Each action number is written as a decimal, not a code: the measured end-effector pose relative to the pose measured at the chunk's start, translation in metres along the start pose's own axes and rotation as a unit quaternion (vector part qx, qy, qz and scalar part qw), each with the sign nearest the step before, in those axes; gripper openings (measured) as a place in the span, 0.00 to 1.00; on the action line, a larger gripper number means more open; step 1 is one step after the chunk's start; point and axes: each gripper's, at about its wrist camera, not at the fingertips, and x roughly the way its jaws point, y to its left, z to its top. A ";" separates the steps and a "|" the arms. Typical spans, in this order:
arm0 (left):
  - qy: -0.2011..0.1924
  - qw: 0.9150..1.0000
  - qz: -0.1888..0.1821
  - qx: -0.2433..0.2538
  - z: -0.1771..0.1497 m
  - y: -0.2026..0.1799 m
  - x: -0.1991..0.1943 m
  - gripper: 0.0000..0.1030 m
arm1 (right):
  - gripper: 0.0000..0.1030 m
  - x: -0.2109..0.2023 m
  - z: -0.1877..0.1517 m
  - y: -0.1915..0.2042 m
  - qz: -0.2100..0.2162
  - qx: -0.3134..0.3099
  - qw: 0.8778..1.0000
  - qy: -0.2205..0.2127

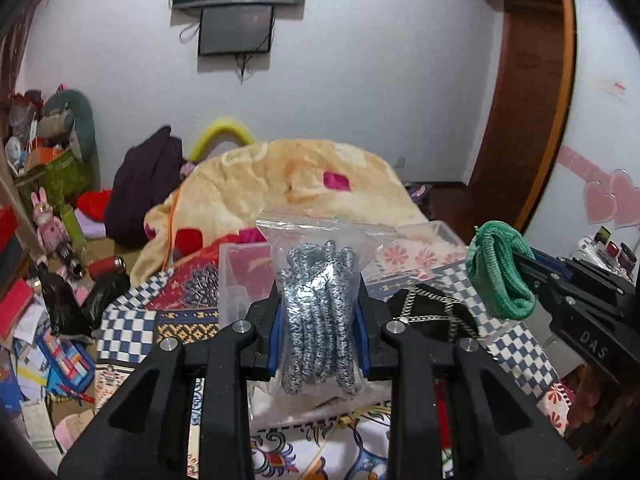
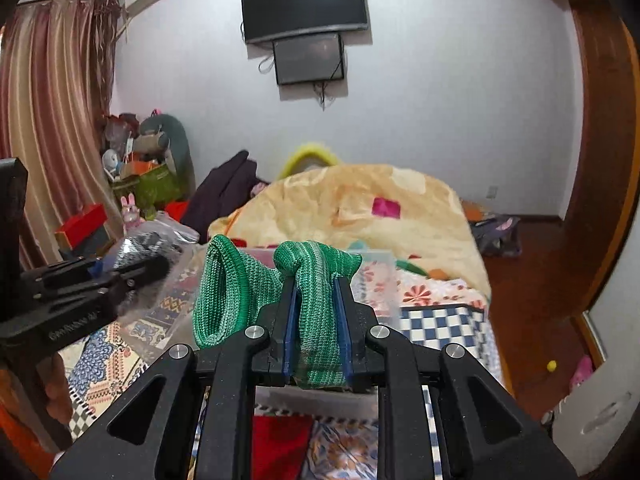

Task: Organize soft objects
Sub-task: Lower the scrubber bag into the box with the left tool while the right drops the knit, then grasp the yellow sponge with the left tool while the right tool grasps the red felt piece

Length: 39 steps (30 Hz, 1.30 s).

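Green rope (image 2: pixel 316 304) clamped: right hand-held gripper (image 2: pixel 317 320) | left hand-held gripper (image 1: pixel 318 320) grips bagged cord (image 1: pixel 318 304)

Both grippers, left (image 1: pixel 318 320) and right (image 2: pixel 316 320), are matte black with blue-padded fingers (image 2: pixel 289 320) and silver pivot screws.

Cloth, cord and plastic

Glossy clear plastic bag (image 1: pixel 326 236) holds rough speckled braided cord (image 1: pixel 318 320); green knit cloth (image 2: pixel 316 304) looks ribbed and matt; the blanket (image 1: pixel 288 176) at centre frame is fleecy.
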 end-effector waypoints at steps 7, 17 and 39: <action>0.041 0.999 -0.001 -0.006 -0.005 0.004 0.036 0.28 | 0.18 0.030 -0.007 0.011 0.004 -0.025 0.998 0.061; 0.066 0.998 -0.004 0.010 -0.020 -0.001 0.051 0.28 | 0.35 0.040 -0.017 0.017 -0.003 -0.044 0.995 0.091; -0.010 0.999 -0.016 0.027 -0.031 -0.007 -0.045 0.94 | 0.85 -0.037 -0.023 0.005 0.016 -0.030 0.999 0.017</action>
